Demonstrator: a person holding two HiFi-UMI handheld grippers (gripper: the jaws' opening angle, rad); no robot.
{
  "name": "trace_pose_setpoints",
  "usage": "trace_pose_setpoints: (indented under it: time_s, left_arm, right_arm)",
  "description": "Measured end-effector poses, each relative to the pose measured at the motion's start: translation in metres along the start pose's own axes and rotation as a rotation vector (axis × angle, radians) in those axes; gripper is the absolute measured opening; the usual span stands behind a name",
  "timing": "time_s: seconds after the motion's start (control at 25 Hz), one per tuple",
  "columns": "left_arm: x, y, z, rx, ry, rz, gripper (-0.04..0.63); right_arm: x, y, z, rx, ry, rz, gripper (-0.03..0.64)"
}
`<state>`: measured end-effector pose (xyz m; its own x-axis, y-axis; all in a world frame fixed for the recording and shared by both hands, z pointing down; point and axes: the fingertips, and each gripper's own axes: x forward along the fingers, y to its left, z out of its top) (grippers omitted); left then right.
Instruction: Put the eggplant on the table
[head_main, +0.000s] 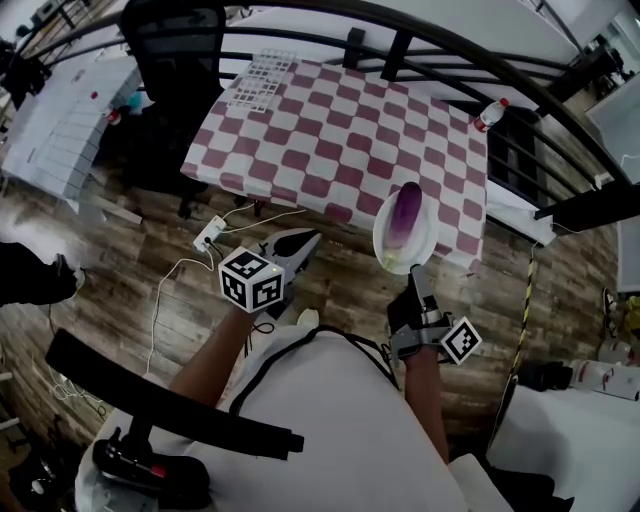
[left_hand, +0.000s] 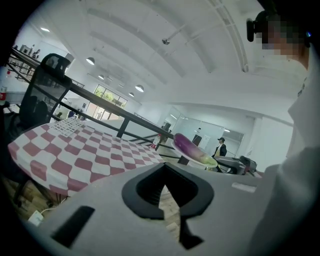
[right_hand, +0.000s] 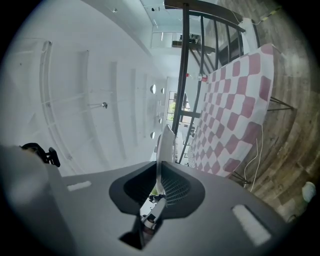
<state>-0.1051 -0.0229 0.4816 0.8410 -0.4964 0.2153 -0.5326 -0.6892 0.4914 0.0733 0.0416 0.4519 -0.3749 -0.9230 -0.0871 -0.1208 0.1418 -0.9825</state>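
Head view: my right gripper (head_main: 416, 280) pinches the white plate (head_main: 384, 246) by its rim, with the eggplant (head_main: 405, 214) lying on it at the checkered table (head_main: 330, 140) edge. My left gripper (head_main: 297, 246) is closed and empty. Setting it down remains.

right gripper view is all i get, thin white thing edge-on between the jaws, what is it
Observer: A white plate; the right hand-held gripper is shut on its rim.
Operator: anything on it
Observer: Yes, a purple eggplant lies on it, green end towards that gripper.
Operator: is the left one helping
Observer: No, the left hand-held gripper is empty and apart from the plate, short of the checked table.
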Motion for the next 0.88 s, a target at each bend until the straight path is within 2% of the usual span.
trace_pose_setpoints:
  time_s: [0.88]
  left_arm:
    - [-0.023,0.014,-0.013,-0.032,0.000,0.031,0.006]
  right_arm:
    - [0.009,0.000,-0.018,0.017,0.023,-0.005,0.037]
